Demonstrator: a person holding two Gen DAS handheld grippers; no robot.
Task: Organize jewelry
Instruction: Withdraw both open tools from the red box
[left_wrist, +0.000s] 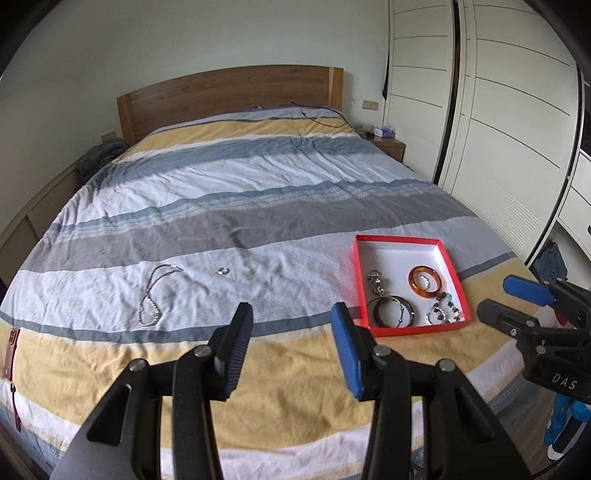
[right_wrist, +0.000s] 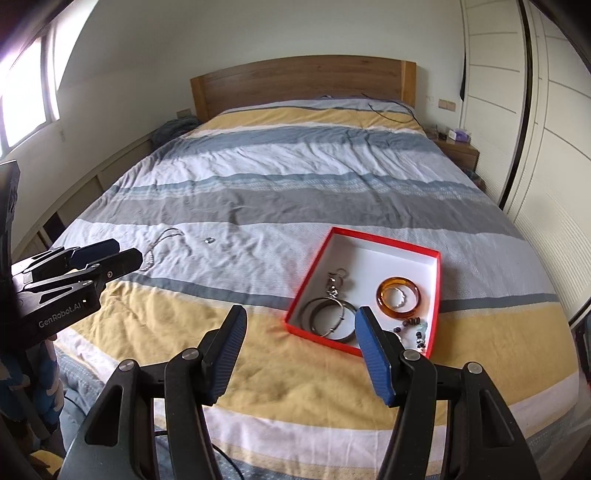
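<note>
A red box with a white floor lies on the striped bedspread. In it are an amber bangle, dark bangles, a beaded bracelet and a metal keychain. A thin necklace and a small ring lie loose on the cover to the left. My left gripper hovers open above the bed's near end, between the necklace and the box. My right gripper is open too, just short of the box, with nothing held.
The wooden headboard stands far back, with a dark cable on the cover near it. White wardrobe doors line the right side, past a nightstand. A brown strap hangs at the bed's left edge.
</note>
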